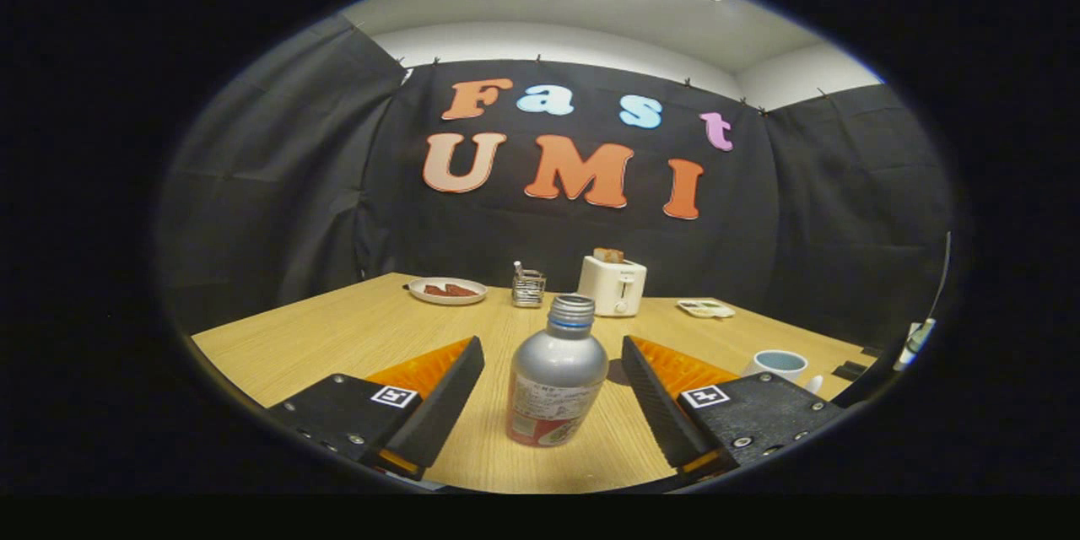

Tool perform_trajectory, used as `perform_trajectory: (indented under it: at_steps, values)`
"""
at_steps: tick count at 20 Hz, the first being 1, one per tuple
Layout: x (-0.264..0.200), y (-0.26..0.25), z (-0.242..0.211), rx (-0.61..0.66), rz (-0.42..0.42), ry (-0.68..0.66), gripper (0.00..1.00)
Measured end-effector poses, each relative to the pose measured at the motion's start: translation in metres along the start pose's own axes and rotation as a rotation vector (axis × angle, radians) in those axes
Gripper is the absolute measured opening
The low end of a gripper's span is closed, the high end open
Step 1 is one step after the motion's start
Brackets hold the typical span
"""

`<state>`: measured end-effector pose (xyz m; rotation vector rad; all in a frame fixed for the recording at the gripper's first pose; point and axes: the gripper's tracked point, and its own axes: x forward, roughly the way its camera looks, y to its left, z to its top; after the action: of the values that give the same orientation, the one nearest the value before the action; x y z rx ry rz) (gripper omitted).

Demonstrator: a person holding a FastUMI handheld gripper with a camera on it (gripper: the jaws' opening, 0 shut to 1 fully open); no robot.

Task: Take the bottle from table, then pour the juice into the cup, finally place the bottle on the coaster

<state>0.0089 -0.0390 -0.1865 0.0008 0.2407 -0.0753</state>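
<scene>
The claw (553, 392) is spread wide, its two fingers standing either side of the bottle (557, 384) with a gap on each side, touching nothing. The bottle stands upright on the bench (337, 329), uncapped, so it seems not yet taken. Pouring into the cup (778, 364), to the right, is left; I cannot make out a coaster.

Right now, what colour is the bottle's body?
Silver bottle, red label low down; gripper view.
</scene>
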Motion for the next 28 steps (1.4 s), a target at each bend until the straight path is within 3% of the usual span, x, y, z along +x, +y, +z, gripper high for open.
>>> perform_trajectory:
  at_steps: [13,16,20,28]
  values:
    - [0.018,0.007,-0.074,0.031,0.050,0.166,0.94]
    - [0.018,0.013,-0.079,0.074,0.084,0.191,0.79]
    - [0.018,0.017,-0.072,0.107,0.112,0.180,0.76]
    - [0.023,0.032,-0.039,0.414,0.199,0.178,0.74]
